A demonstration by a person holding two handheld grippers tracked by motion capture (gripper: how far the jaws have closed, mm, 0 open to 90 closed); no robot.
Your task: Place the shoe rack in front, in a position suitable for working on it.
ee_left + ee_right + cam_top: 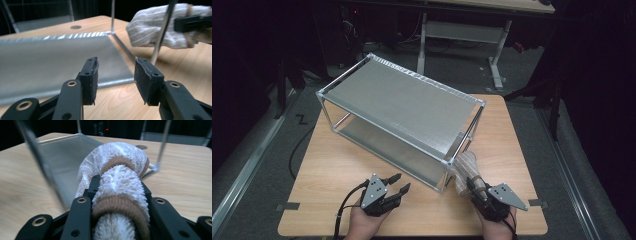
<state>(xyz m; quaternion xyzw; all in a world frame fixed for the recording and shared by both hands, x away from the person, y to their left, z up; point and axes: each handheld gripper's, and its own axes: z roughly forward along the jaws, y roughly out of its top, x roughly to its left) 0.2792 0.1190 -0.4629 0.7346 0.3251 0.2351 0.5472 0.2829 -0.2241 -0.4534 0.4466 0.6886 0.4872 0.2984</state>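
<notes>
Two grippers are at work at the near edge of the table [342, 165]. The rolled towel [120, 182] is pinched by the right gripper [476, 189] just beside the corner post of the metal rack [402, 100]. The left gripper [116, 75] is spread and empty. The towel is best steered past the post and kept level onto the lower shelf [50, 57].

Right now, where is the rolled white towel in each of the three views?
High view: rolled white towel lower right, beside the rack's near corner.
Left gripper view: upper right, behind a rack post.
Right gripper view: centre, clamped in the right tool.
Shared landmark: metal rack.
</notes>
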